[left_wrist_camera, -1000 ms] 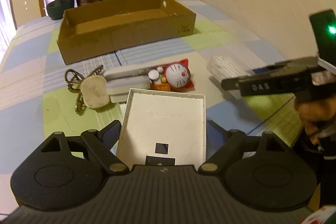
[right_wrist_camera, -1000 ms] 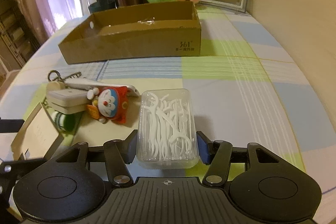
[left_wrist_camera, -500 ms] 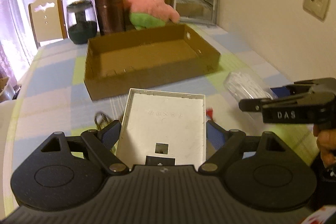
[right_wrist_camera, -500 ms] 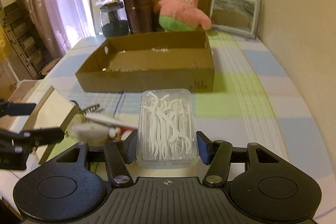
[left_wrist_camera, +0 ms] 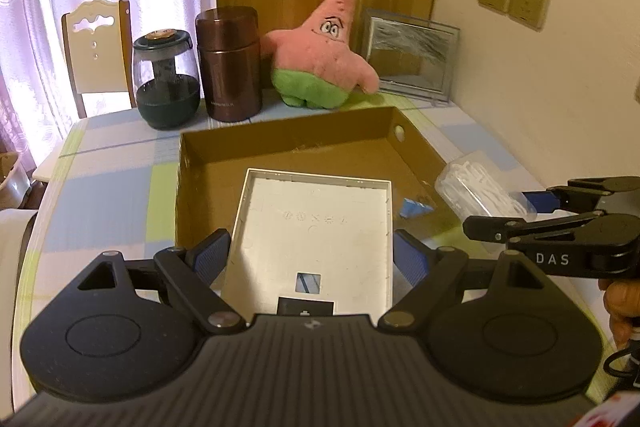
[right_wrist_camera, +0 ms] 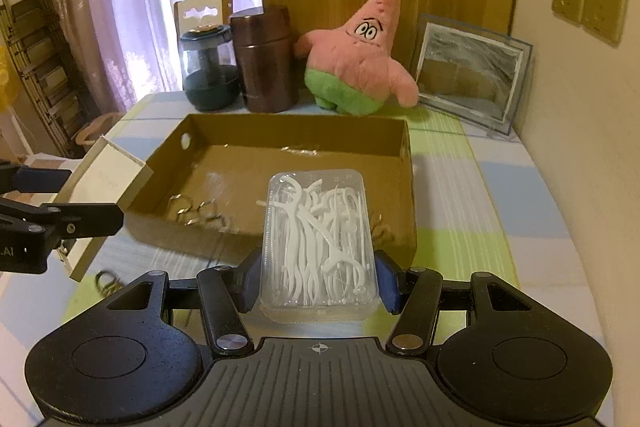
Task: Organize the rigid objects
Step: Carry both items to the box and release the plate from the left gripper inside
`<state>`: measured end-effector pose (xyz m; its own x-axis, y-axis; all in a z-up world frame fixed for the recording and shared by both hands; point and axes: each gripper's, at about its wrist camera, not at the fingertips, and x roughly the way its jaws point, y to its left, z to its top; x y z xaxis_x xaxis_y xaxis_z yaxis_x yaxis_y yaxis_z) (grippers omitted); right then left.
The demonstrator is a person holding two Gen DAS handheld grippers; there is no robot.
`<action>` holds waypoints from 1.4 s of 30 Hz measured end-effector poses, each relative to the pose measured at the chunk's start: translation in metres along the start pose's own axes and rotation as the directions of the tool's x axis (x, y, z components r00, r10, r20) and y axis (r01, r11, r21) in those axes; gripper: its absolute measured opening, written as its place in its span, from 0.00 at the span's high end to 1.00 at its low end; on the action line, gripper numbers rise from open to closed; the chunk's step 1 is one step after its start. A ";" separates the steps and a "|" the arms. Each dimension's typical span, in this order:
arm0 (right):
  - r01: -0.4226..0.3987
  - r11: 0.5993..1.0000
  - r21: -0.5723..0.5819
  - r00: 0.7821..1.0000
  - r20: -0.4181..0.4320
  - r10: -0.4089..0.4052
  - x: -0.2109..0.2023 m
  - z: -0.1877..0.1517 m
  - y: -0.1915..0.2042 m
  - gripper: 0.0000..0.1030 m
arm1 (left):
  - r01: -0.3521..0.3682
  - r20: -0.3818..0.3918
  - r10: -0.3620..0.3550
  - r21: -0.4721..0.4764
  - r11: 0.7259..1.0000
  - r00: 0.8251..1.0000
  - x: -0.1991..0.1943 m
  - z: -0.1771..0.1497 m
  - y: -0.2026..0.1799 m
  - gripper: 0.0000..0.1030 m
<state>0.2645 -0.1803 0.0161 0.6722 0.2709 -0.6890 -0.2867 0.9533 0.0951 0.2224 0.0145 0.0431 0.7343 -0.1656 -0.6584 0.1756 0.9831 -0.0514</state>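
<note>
While cardboard box [right_wrist_camera: 406, 183] gapes, left claw [left_wrist_camera: 310, 259] clamps white tray [left_wrist_camera: 316, 227], right claw [right_wrist_camera: 318, 285] floss-pick case [right_wrist_camera: 318, 243].

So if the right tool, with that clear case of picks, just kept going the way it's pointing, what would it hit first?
Probably the cardboard box: the right tool aims down into its open floor, though depth is hard to judge.

I see a brown cardboard box [right_wrist_camera: 404, 163], white floss picks [right_wrist_camera: 320, 227] in clear plastic, and a pink-and-green plush [right_wrist_camera: 358, 63] on the blue-green checked surface [right_wrist_camera: 500, 187].

Right hand-held gripper [right_wrist_camera: 318, 291] clamps a clear floss-pick box [right_wrist_camera: 318, 247]; cardboard tray [right_wrist_camera: 408, 187] lies beyond.
</note>
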 end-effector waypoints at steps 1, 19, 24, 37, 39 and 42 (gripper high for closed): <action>0.002 1.000 0.002 1.000 -0.003 -0.002 0.006 0.005 -0.002 0.48 | 0.000 -0.002 0.000 -0.001 1.000 1.000 0.005 0.005 0.002 0.19; 0.004 0.998 0.057 0.997 -0.071 0.000 0.084 0.047 -0.021 0.48 | -0.022 -0.044 0.019 -0.067 0.998 0.999 0.087 0.044 0.033 0.19; -0.003 0.998 0.064 0.997 -0.082 0.008 0.094 0.047 -0.022 0.48 | -0.018 -0.061 0.013 -0.085 0.996 0.998 0.103 0.043 0.035 0.18; 0.011 0.997 0.082 0.995 -0.100 -0.002 0.105 0.041 -0.033 0.48 | -0.004 -0.052 -0.003 -0.126 0.992 0.999 0.127 0.041 0.031 0.10; 0.013 0.996 0.086 0.995 -0.101 -0.004 0.105 0.039 -0.035 0.48 | -0.001 -0.048 -0.005 -0.130 0.992 0.999 0.124 0.039 0.033 0.10; 0.016 0.995 0.095 0.995 -0.100 -0.006 0.106 0.039 -0.038 0.48 | -0.012 -0.041 0.006 -0.135 0.991 0.999 0.120 0.038 0.037 0.10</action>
<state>0.3730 -0.1824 -0.0322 0.6021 0.2502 -0.7582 -0.2102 0.9658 0.1518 0.3414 0.0278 -0.0091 0.7079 -0.1562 -0.6889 0.0771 0.9865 -0.1445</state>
